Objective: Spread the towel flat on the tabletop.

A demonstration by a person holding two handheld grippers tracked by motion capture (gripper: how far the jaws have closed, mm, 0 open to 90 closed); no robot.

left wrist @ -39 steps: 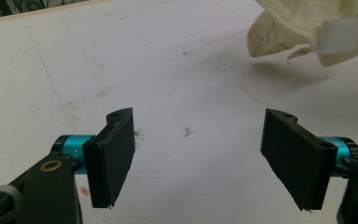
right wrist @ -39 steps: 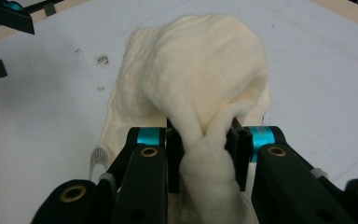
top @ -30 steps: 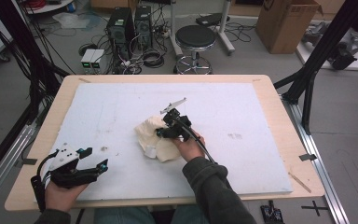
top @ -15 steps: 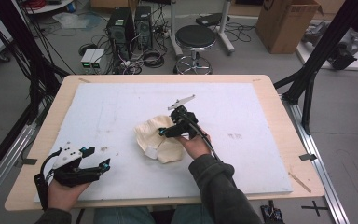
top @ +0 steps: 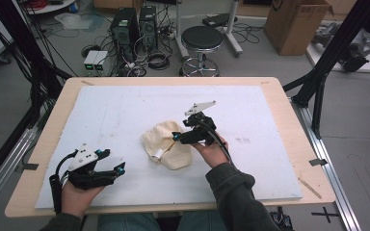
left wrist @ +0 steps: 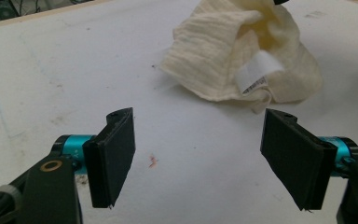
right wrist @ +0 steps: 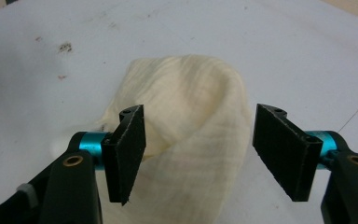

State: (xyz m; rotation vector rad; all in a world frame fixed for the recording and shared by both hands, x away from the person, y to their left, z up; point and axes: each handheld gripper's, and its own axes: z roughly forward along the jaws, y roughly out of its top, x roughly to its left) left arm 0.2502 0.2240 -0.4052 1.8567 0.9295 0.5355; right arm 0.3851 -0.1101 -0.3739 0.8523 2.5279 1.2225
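My surroundings, catalogued from the high view: wooden table [top: 289, 125] topped with a white mat [top: 125, 110], centre of the frame; black round stool [top: 202, 38], upper centre, on the grey floor; two dark computer towers [top: 136, 24] to its left, with coiled cables [top: 156, 58] and a pair of small white boxes [top: 95, 61] just beside them; cardboard box [top: 296, 24], upper right; black frame struts [top: 337, 53] crossing the right side; a red speck [left wrist: 153, 161] on the mat, lower centre of my left gripper view
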